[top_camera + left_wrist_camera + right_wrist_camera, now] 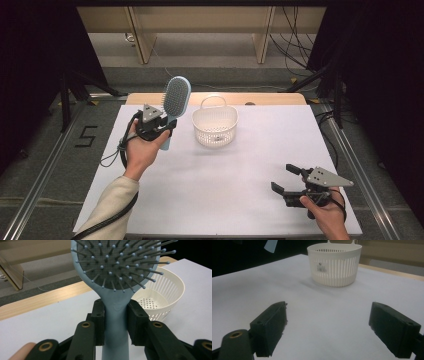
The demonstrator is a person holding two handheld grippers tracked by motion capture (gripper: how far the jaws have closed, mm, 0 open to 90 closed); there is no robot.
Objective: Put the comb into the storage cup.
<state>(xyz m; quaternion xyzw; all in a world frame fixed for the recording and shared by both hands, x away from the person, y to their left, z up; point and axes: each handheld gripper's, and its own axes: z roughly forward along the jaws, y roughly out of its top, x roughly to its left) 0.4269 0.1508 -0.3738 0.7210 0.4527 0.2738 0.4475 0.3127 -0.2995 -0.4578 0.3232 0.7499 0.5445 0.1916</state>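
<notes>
At the left of the high view, the left gripper (159, 125) is clamped on the handle of a pale blue paddle hairbrush (176, 100). It holds the brush upright and clear of the desk (240, 200), with the bristled head at the top. In the left gripper view the two black jaws press against either side of the blue handle just below the head, and the grey bristle pad faces the camera. The hand around that gripper is raised off the surface, with the cream-sleeved forearm (107, 207) running up from the bottom edge and the black cable looping below the wrist.

Just to the right of the brush, near the far middle of the white-covered desk, stands a cream slotted plastic basket (215, 126) with a loop handle. It appears to hold nothing, and its perforated floor shows bare in the left gripper view.

As a judgement, the brush has been picked up and carried close to the basket but not yet put in; lowering it in and letting go is what remains.

At the far right, the right gripper (287, 180) sits low near the desk's near edge, well apart from the basket. Its jaws are spread wide with nothing between them, and it points towards the basket.
</notes>
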